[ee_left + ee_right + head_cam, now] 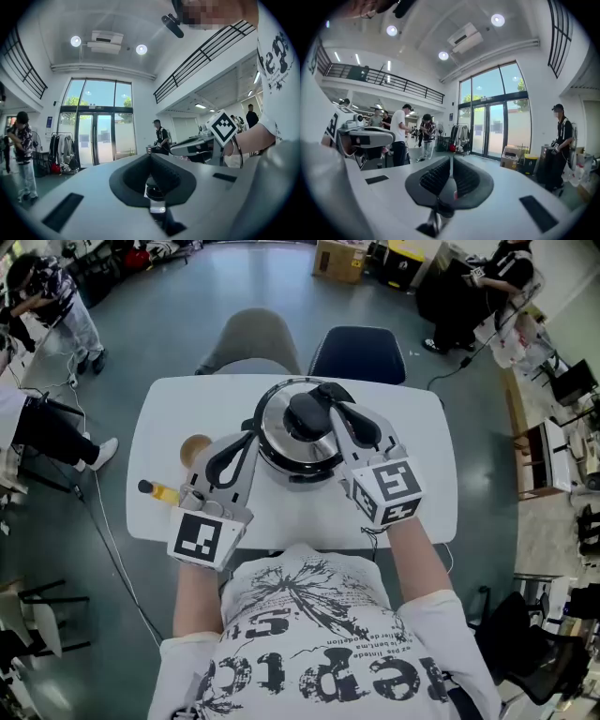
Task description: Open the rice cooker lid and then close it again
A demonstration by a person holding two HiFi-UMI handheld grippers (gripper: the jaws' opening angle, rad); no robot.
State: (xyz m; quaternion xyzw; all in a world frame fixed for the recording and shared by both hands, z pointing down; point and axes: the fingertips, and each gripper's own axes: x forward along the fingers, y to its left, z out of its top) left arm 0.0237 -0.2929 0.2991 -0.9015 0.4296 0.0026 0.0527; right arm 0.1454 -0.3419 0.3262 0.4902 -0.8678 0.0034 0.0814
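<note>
The rice cooker (281, 442) stands mid-table in the head view, its silver lid down and a black handle (305, 414) on top. My right gripper (325, 390) reaches over the lid's far side, jaws shut with nothing between them. My left gripper (249, 436) lies beside the cooker's left flank, also shut and empty. Both gripper views look level out into the hall and do not show the cooker. In the left gripper view its pads (157, 171) meet, and in the right gripper view its ridged pads (440, 176) meet too.
On the white table (431, 474), a round tan cup (195, 448) and a yellow bottle with a black cap (159, 490) lie left of the cooker. A grey chair (253, 338) and a dark blue chair (358, 352) stand behind the table. People stand around the hall.
</note>
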